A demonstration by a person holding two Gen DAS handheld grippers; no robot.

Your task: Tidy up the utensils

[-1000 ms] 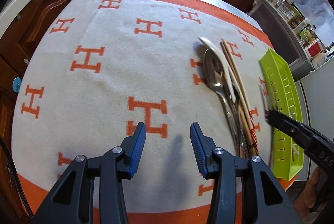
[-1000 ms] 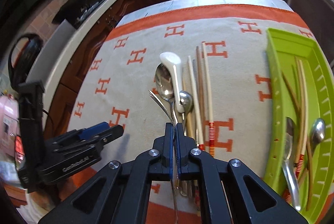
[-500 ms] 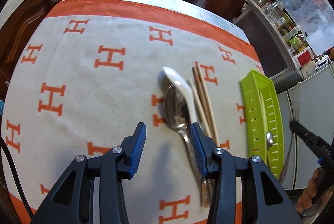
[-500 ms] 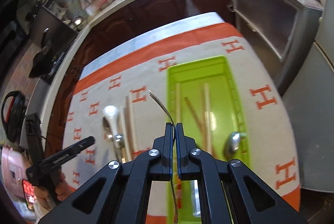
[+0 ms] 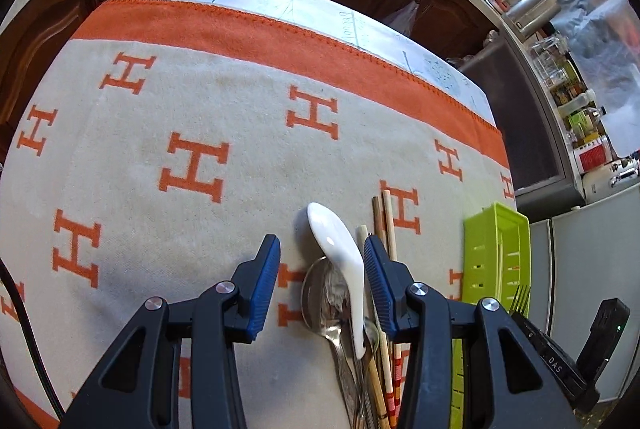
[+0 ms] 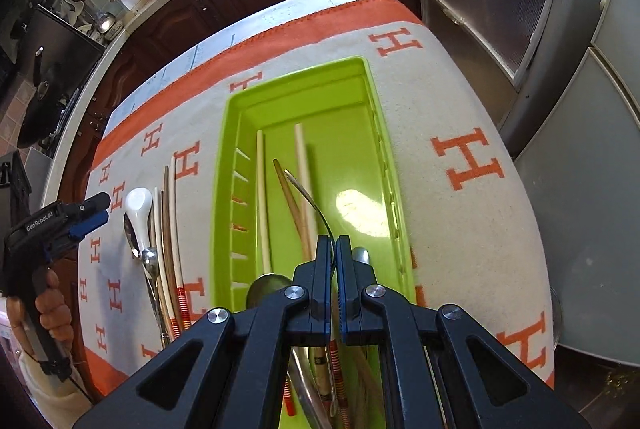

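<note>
Clamping a fork (image 6: 308, 195) by its handle, the right tongs (image 6: 334, 249) hang over the green tray (image 6: 362, 85), which holds chopsticks and spoons. Left tongs (image 5: 320, 279) stand apart, empty, above a white spoon (image 5: 334, 245), metal spoon (image 5: 326, 299) and chopsticks (image 5: 386, 213) on the worktop's patterned cloth (image 5: 192, 117).

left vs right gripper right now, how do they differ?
The left gripper is open with nothing between its pads; the right gripper is shut on a fork. The left gripper hangs over the white spoon and metal spoon on the cloth; the right gripper is over the green tray. Shared: black frames, blue pads, both angled downward.
</note>
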